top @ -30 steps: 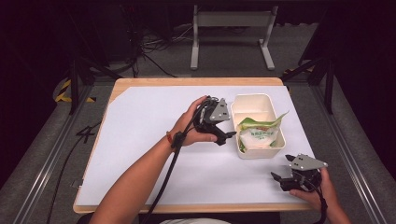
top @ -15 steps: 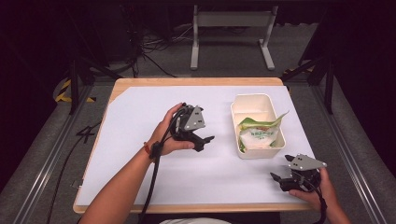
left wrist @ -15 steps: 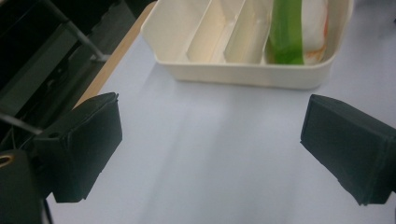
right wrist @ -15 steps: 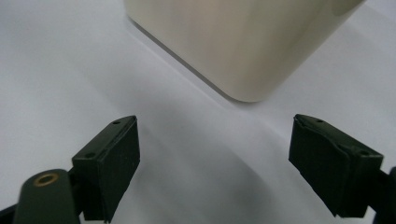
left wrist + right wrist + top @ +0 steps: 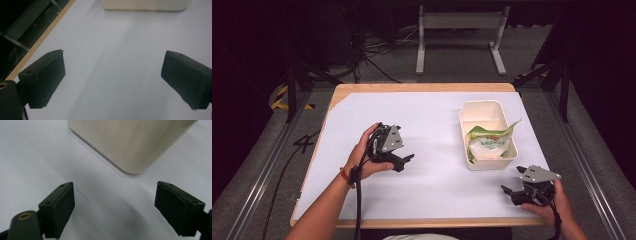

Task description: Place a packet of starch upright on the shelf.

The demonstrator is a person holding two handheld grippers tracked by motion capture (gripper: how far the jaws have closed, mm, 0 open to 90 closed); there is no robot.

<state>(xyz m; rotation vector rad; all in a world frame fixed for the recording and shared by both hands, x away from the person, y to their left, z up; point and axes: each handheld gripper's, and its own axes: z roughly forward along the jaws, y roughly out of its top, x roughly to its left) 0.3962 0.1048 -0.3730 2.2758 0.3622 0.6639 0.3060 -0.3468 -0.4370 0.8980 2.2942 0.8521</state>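
A cream tub (image 5: 484, 111) holds a green-printed packet (image 5: 488, 146).

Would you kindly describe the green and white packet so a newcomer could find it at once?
On the white-covered table, look right to the cream rectangular tub. The packet lies inside its nearer half, a green corner poking over the right rim; it is the tub's only visible content.

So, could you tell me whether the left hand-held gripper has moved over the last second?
Yes. The left hand-held gripper has drawn leftward, away from the cream container, which it was beside.
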